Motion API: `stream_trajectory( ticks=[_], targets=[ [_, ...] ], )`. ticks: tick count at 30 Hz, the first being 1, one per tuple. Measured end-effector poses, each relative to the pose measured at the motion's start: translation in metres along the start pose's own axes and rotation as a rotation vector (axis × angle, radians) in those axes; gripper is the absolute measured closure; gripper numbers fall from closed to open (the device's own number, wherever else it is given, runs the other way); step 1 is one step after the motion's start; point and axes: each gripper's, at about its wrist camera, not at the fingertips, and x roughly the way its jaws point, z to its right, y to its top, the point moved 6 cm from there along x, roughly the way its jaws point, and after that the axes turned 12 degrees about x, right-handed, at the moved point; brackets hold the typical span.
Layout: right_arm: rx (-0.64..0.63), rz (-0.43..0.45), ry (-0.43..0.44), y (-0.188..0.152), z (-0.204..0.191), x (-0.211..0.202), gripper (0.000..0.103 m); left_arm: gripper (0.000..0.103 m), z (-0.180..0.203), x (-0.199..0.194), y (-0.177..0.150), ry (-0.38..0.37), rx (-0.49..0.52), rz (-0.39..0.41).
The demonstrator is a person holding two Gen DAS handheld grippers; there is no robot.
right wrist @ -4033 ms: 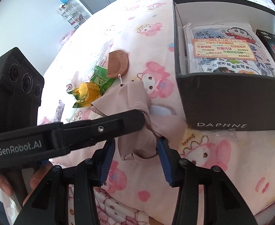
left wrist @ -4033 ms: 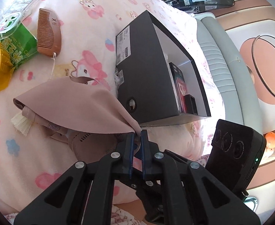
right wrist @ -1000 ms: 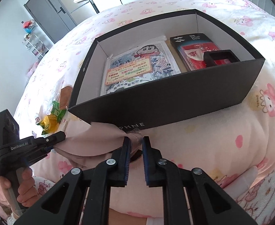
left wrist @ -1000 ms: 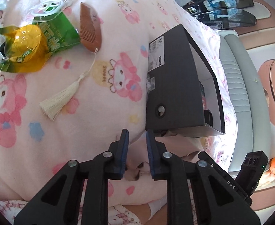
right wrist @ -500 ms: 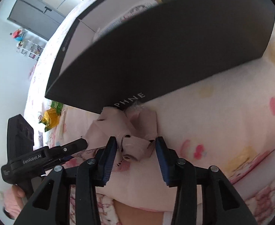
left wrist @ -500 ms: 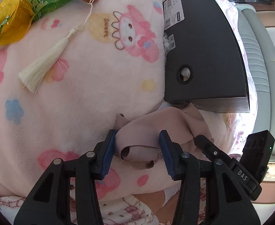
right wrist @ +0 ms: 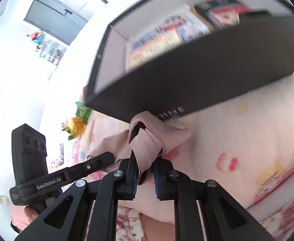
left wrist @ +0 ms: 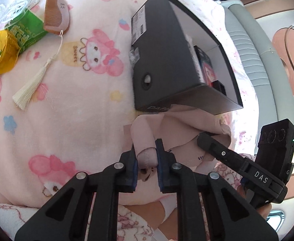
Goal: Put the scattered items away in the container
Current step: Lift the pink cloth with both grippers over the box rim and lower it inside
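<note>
Jaws of both grippers, open half a second ago, now pinching garment (left wrist: 145, 150).

Both rigs are matte black plastic two-finger grippers, left gripper (left wrist: 146, 154) and right gripper (right wrist: 145, 165), with blue pads, silver screws, and white "GenRobot.AI" and "DAS" lettering on the sides.

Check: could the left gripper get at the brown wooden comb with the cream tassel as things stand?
Probably not yet: the left gripper is closing on the beige cloth garment. The brown wooden comb itself lies uncovered on the pink blanket.
</note>
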Motion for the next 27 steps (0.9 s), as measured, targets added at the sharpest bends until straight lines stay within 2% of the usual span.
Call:
stream_trajectory(
  ticks=[5, 9, 12, 14, 17, 19, 23, 27],
  targets=[
    [-0.074, 0.074, 0.060, 0.016, -0.022, -0.045, 0.092, 0.089, 0.040, -0.027, 0.015, -0.052, 0.072, 0.071],
    [-0.109, 0.108, 0.086, 0.035, -0.035, -0.067, 0.092, 0.089, 0.079, -0.055, 0.045, -0.085, 0.150, 0.113],
    [-0.121, 0.117, 0.102, 0.055, -0.039, -0.080, 0.092, 0.089, 0.102, -0.058, 0.074, -0.090, 0.187, 0.131],
    [-0.138, 0.143, 0.093, 0.073, -0.040, -0.090, 0.092, 0.089, 0.111, -0.056, 0.096, -0.070, 0.203, 0.141],
    [-0.155, 0.168, 0.112, 0.098, -0.043, -0.102, 0.092, 0.089, 0.120, -0.045, 0.125, -0.082, 0.208, 0.142],
    [-0.171, 0.180, 0.091, 0.113, -0.040, -0.100, 0.092, 0.089, 0.119, -0.031, 0.139, -0.044, 0.209, 0.133],
    [-0.176, 0.165, 0.042, 0.141, -0.024, -0.078, 0.092, 0.089, 0.111, -0.004, 0.158, -0.008, 0.190, 0.104],
    [-0.169, 0.163, 0.082, 0.161, -0.025, -0.078, 0.092, 0.089, 0.117, 0.002, 0.170, -0.021, 0.197, 0.108]
  ],
)
